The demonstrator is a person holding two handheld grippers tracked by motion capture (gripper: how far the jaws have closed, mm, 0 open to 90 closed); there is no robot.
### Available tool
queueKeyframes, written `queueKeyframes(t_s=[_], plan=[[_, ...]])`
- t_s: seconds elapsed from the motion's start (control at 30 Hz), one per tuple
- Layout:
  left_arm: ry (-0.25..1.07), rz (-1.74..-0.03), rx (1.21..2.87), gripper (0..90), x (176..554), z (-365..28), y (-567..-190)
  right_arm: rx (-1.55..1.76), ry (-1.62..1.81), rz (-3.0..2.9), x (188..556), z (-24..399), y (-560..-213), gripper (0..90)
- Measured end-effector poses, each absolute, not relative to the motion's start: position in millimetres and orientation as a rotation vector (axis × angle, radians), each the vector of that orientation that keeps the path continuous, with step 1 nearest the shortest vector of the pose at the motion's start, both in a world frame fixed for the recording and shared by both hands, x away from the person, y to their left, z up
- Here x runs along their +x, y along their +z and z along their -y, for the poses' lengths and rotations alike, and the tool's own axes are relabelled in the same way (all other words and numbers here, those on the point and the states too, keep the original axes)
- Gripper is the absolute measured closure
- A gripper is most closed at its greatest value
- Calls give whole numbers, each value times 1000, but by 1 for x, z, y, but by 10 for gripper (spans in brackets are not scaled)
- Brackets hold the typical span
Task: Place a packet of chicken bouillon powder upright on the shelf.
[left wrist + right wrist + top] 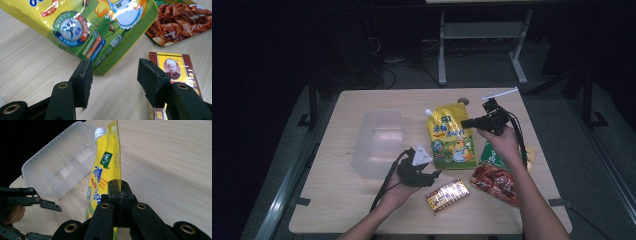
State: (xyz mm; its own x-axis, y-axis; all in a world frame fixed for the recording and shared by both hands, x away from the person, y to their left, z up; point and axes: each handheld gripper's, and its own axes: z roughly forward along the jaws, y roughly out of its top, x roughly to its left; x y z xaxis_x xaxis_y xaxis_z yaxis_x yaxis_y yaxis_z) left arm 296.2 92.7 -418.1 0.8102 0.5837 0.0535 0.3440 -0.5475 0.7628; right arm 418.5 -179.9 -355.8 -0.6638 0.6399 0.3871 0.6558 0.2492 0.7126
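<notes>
The right gripper is clamped on the edge of the yellow spouted pouch, tilting it off the surface beside the clear bin. The left gripper hovers with jaws apart, nothing between them. Best to support the sagging bottom before carrying it binward.

A pale wood-grain desk stands on a grey floor in a dim room; behind it, white frame legs and dark cables.
</notes>
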Motion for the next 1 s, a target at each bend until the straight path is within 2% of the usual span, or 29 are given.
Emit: queueKeyframes(t_s=[0.33, 1.0], plan=[[340, -650, 2190, 436, 278, -107, -415, -1243, -1454, 2609, 402, 164, -325, 900], [333, -621, 2194, 413, 256, -126, -419, -1175, -1504, 2671, 390, 133, -293, 900]])
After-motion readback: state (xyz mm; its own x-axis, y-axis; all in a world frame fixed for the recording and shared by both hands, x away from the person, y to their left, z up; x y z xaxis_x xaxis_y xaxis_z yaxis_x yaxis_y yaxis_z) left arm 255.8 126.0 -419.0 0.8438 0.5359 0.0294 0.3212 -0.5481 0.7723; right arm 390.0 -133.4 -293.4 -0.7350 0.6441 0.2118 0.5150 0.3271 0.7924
